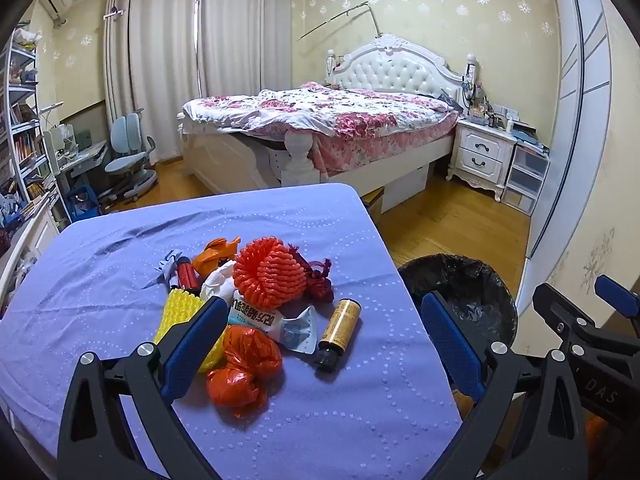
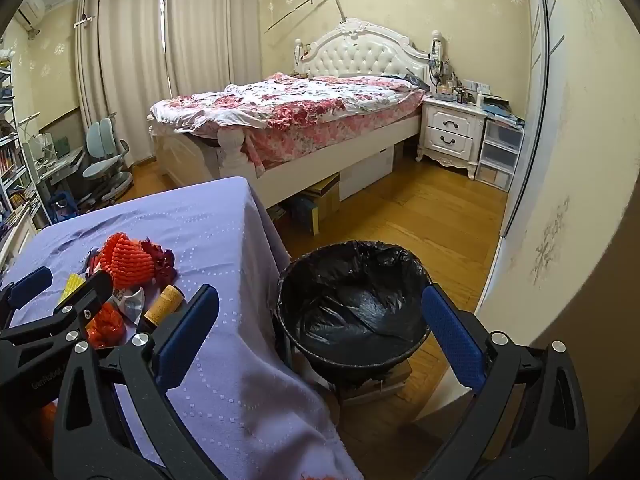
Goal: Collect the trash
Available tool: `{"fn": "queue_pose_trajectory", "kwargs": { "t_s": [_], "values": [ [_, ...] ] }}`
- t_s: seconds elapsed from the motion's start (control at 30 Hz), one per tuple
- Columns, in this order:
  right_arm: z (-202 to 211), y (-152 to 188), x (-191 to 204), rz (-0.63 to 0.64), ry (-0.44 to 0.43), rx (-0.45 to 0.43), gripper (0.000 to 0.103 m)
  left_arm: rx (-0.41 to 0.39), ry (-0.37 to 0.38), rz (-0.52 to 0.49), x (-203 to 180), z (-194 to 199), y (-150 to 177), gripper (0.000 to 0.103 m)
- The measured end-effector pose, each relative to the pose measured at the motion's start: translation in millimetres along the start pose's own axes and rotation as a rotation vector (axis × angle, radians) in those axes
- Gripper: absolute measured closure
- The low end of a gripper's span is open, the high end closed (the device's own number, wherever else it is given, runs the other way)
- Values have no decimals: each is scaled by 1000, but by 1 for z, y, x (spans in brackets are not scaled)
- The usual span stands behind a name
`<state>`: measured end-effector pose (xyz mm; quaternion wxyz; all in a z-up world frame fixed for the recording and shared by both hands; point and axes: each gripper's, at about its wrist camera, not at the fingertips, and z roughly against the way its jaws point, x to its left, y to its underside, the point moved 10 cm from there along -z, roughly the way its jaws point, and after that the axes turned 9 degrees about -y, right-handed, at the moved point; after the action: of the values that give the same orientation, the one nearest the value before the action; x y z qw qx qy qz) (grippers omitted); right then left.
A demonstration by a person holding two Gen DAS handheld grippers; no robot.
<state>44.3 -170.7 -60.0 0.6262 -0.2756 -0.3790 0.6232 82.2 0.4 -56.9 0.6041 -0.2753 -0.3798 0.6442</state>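
Nothing picked yet, still at the approach step. Left gripper [image 1: 324, 336] spread wide and empty, trash pile [image 1: 256, 304] just ahead between its fingers. Right gripper [image 2: 320, 332] likewise released, hovering with bin [image 2: 352, 304] straight ahead. Next: drop left onto one piece, likely the bottle [image 1: 340, 330], clamp, swing right to bin.

Floral bed [image 1: 320, 120], drawn curtains [image 1: 180, 40], wooden floor [image 2: 420, 216]
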Motion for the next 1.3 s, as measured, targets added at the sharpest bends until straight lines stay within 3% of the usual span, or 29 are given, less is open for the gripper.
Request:
{"fn": "queue_pose_trajectory", "kwargs": {
  "t_s": [1.3],
  "values": [
    [-2, 5, -5, -5, 2, 11, 4, 48, -3, 6, 3, -8, 17, 6]
  ]
}}
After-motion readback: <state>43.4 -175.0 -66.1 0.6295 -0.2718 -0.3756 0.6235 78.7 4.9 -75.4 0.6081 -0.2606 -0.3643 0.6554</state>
